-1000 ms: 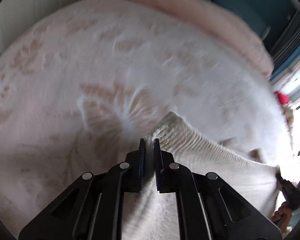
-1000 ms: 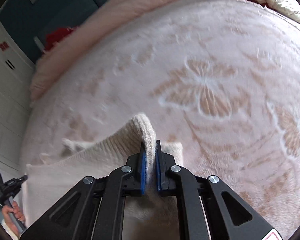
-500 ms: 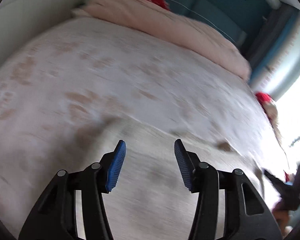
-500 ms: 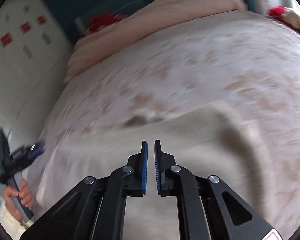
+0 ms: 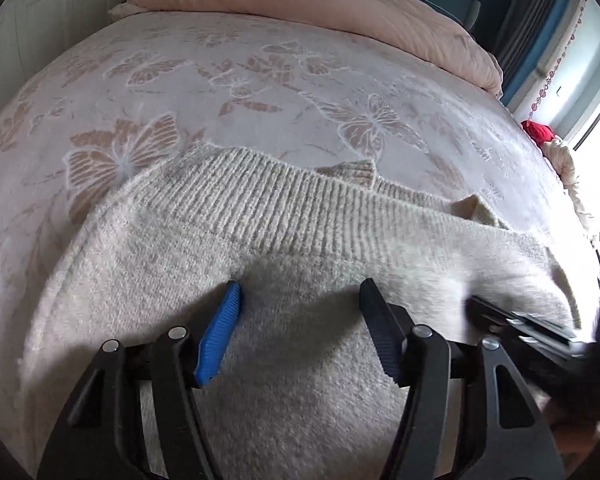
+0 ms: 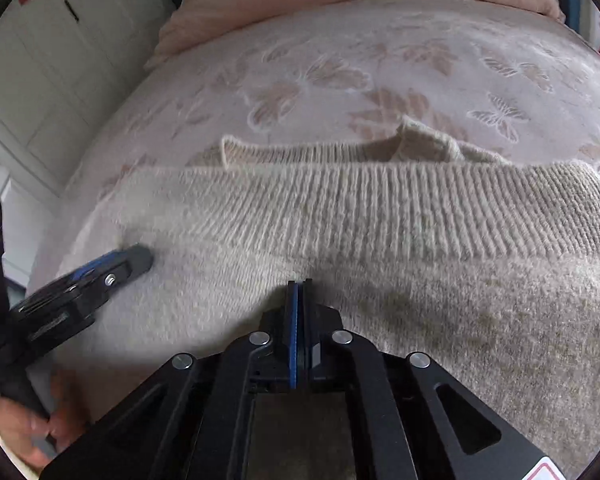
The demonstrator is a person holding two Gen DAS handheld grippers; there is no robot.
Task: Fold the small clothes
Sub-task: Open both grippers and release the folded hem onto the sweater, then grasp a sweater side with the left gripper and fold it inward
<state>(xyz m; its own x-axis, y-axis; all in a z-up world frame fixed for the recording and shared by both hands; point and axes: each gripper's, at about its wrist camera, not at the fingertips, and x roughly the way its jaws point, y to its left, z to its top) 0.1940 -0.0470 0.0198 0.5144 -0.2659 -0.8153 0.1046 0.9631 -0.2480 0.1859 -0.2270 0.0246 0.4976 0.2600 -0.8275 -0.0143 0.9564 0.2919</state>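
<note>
A cream knit sweater (image 5: 284,248) lies folded on the bed, its ribbed hem across the far edge; it also shows in the right wrist view (image 6: 380,232). My left gripper (image 5: 300,300) is open and empty, its fingers resting just above the sweater behind the ribbed band. It also shows at the left of the right wrist view (image 6: 136,256). My right gripper (image 6: 299,286) is shut with nothing between its pads, low over the sweater. It shows blurred at the right of the left wrist view (image 5: 520,320).
The bed has a pale blanket with butterfly patterns (image 5: 260,80). A pink duvet (image 5: 320,4) is bunched along the far side. White cupboards (image 6: 60,40) stand to the left. A red and cream soft item (image 5: 548,140) lies at the bed's right edge.
Both grippers let go of the sweater's hem, which now lies flat on the folded sweater. The left gripper opened wide; the right stayed shut. Both have drawn back toward me.
</note>
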